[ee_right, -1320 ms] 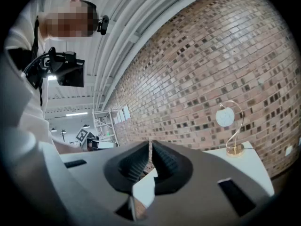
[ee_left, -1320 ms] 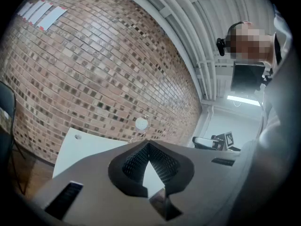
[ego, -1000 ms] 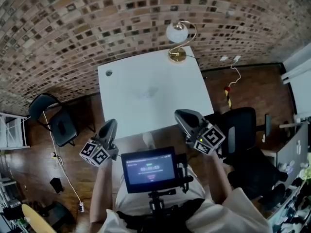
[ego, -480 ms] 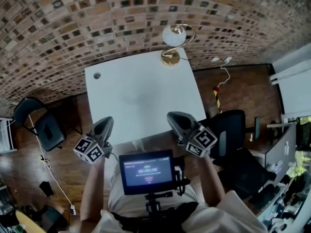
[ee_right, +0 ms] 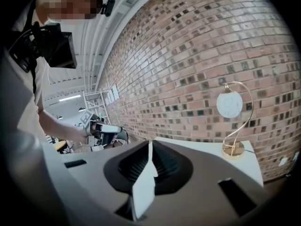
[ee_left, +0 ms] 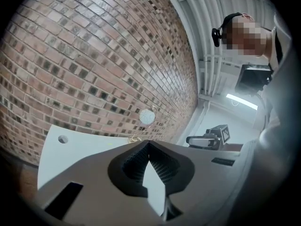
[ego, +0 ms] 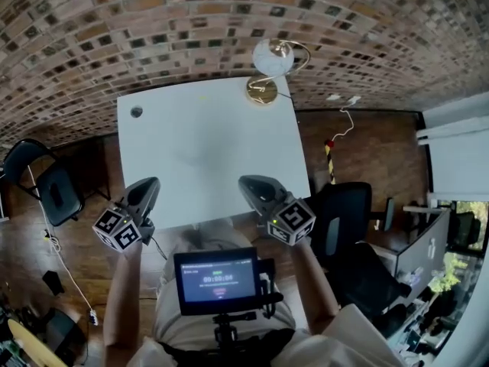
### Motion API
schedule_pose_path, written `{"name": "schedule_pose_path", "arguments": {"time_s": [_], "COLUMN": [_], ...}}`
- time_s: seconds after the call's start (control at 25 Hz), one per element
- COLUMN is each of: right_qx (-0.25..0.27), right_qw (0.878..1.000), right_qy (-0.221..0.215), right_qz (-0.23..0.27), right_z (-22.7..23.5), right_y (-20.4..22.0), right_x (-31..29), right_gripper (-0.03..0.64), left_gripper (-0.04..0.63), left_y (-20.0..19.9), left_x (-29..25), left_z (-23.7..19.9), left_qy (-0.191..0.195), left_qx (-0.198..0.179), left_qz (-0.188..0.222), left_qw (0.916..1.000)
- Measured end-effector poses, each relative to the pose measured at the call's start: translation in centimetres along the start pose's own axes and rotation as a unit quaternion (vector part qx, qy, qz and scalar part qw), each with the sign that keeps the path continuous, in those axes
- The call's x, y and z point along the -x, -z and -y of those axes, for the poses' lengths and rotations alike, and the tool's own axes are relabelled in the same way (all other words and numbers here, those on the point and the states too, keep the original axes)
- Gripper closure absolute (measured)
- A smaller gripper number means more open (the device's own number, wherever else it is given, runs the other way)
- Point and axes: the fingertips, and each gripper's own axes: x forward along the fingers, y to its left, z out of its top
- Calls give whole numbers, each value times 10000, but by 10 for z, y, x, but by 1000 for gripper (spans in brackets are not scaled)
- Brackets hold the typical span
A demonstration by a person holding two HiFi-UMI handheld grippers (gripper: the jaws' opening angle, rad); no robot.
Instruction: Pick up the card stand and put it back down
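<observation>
The card stand [ego: 272, 56] sits at the far corner of the white worktop [ego: 206, 144], well apart from the 2 claws. The left claw [ego: 147, 188] and the right claw [ego: 247, 183] are each pressed together, holding nothing. I think the stand is light and tippy, so grab its thin gold stem low down; its card is too small to read.

We have lowered our grey left gripper [ego: 147, 186] and grey right gripper [ego: 248, 184] a little, bringing both down to the near edge of the white square table [ego: 206, 121].
</observation>
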Motion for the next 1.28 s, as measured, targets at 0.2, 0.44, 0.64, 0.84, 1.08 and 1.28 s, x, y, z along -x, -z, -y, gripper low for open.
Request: {"name": "schedule_pose_path", "arguments": {"time_s": [0.2,0.44,0.64,0.84,1.08,1.28], "right_qx": [69,239,439,653,815,952], "right_qw": [9985,9930,9862,9779,9671,9588], "right_qy": [-348,-719,-953,-1058,-1224,-1290], "right_qz": [-408,-905,-1278,-1683,-2077,-2346], "right_z": [23,37,43,54,59,64], "right_y": [15,42,69,103,140,166], "right_x": [-24,-60,-91,-119,-137,-151], "right_gripper": [563,557,549,538,534,534], "left_gripper": [595,592,548,535,520,511], "left_y": [-9,-10,-1,20,42,50], "left_x": [-29,-49,-56,-62,-68,-69], "left_z": [9,4,-13,-28,-38,-38], "left_qy": [-8,-149,-312,-506,-827,-950], "left_qx": [-154,-324,-232,-122,-84,-54], "left_qz": [-153,-414,-556,-707,-907,-1001], "left_qw": [9998,9985,9977,9961,9924,9904]}}
